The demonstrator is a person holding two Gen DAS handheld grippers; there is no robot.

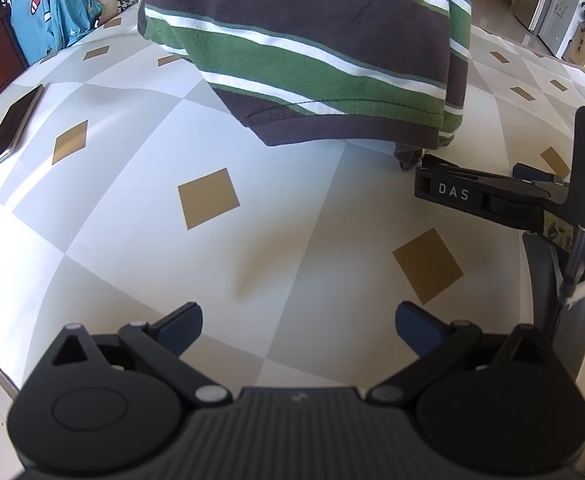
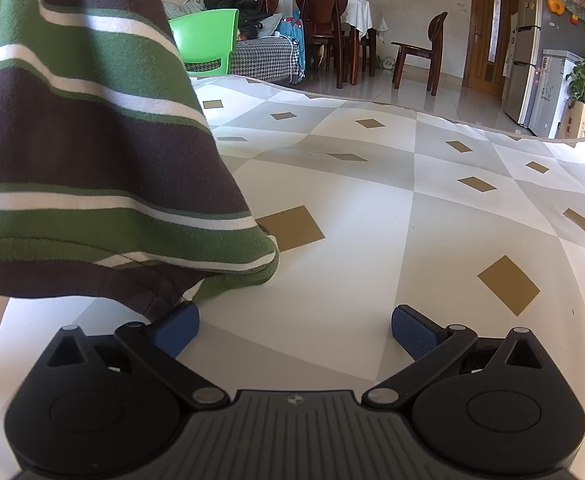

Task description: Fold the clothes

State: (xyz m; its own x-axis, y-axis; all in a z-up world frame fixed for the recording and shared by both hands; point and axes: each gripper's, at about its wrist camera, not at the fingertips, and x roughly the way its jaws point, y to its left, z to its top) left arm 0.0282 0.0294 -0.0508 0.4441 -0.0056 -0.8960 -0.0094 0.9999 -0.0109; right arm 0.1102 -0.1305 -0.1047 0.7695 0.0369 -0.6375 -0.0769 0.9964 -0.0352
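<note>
Item: striped garment [image 1: 312, 52] — dark brown, green and white bands, hemmed edge visible. Location: lying on the worktop [image 1: 252, 264], which carries a grey-and-white diamond-patterned cover with tan squares. The garment occupies the far middle of the left wrist view and the left side of the right wrist view. Condition: layered, one panel lying over another with a stitched hem showing along the near edge, so at least one fold appears made. How much of the garment remains unfolded cannot be told, as its upper part runs out of both views.

Progress, as a judgement: folding under way, not shown finished — the bundle looks loose at its near corner and no tidy stack is in sight.

Left gripper [image 1: 298, 330]: fingers spread wide, nothing between them, over bare worktop and apart from the garment.

Right gripper [image 2: 294, 332]: fingers likewise spread wide, holding nothing. Its left finger [image 2: 176, 330] sits at the garment's near corner, cloth touching or just over its tip; whether it presses the fabric cannot be told.

Also present: a phone [image 1: 10, 130] at the worktop's left edge and a blue garment [image 1: 56, 4] beyond it.
</note>
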